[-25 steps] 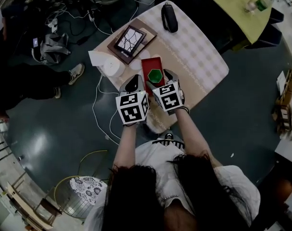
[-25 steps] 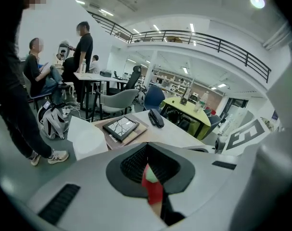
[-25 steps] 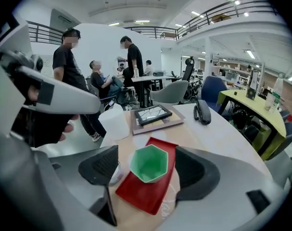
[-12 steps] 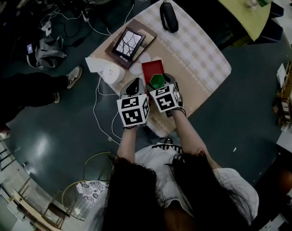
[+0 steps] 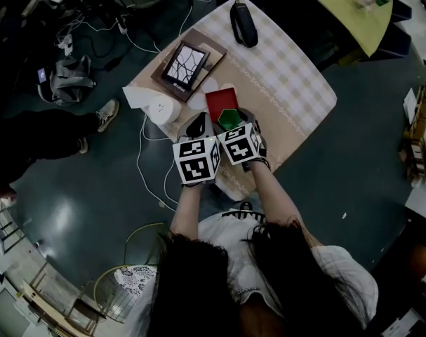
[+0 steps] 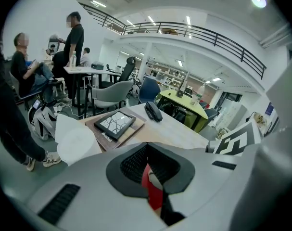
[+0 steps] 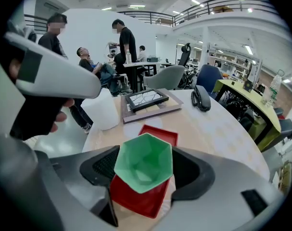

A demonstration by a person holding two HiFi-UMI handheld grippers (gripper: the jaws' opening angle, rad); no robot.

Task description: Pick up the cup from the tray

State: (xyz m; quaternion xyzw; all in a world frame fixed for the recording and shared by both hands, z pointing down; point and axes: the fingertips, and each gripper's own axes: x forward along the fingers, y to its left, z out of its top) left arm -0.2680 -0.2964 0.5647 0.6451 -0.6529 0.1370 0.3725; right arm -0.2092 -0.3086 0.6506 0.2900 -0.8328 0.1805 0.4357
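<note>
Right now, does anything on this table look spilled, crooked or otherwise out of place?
Nothing is spilled or broken: the green cup stands upright in the red tray. Only the white object and the brown board crowd the table at its left edge and may overhang it.

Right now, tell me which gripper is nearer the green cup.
Right. The right gripper clamps the cup between its jaws; the left gripper grips the tray edge beside it.

1. Grippers: 2 – left gripper (image 5: pixel 196 127), right gripper (image 5: pixel 231 122).
2. Green cup (image 7: pixel 143 161): 1, between right jaws.
3. Red tray (image 7: pixel 137 200): 1.
4. Ahead of jaws: picture frame (image 7: pixel 146 99) 1, black pouch (image 7: pixel 201 98) 1, white tub (image 7: pixel 103 110) 1.
</note>
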